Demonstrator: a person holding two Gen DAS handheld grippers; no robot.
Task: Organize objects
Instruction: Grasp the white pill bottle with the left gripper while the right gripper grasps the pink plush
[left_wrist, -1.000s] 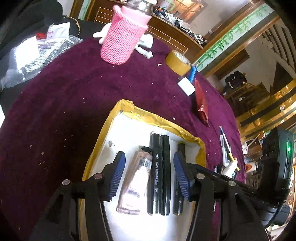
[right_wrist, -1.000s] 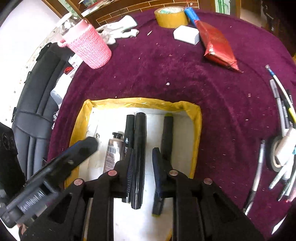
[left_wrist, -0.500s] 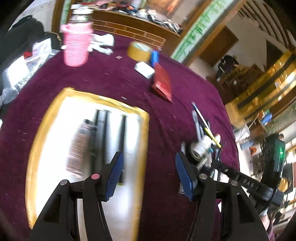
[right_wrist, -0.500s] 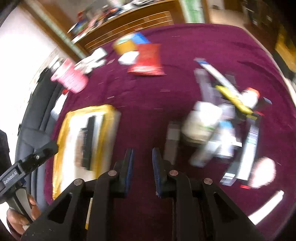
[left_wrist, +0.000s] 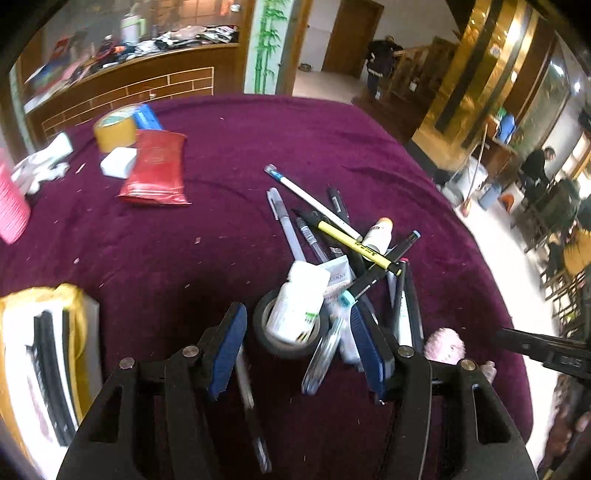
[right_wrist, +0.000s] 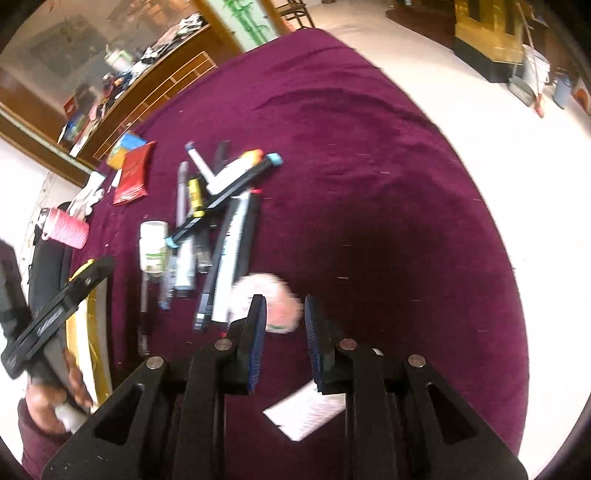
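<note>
A heap of pens (left_wrist: 332, 236) (right_wrist: 207, 221) lies on the purple cloth, along with a white bottle (left_wrist: 299, 306) (right_wrist: 153, 247) that rests on a black tape roll (left_wrist: 284, 343). My left gripper (left_wrist: 295, 347) hovers open over that roll, its pads clear of it. A yellow-rimmed white tray (left_wrist: 83, 314) (right_wrist: 79, 325) holding black pens sits to the left. My right gripper (right_wrist: 284, 332) hangs right of the heap, jaws a narrow gap apart with nothing between them. A pink fluffy ball (right_wrist: 277, 295) (left_wrist: 443, 345) lies just beyond its tips.
A red packet (left_wrist: 155, 170), a yellow tape roll (left_wrist: 114, 129), a white block (left_wrist: 118, 162) and a pink knitted cup (right_wrist: 68, 229) stand at the far left. A white card (right_wrist: 306, 413) lies under the right gripper. The table's edge curves close on the right.
Both grippers have swept right, from above the tray to the heap of pens. The tray now sits at the left edge of both views. Neither grip width changed visibly.
</note>
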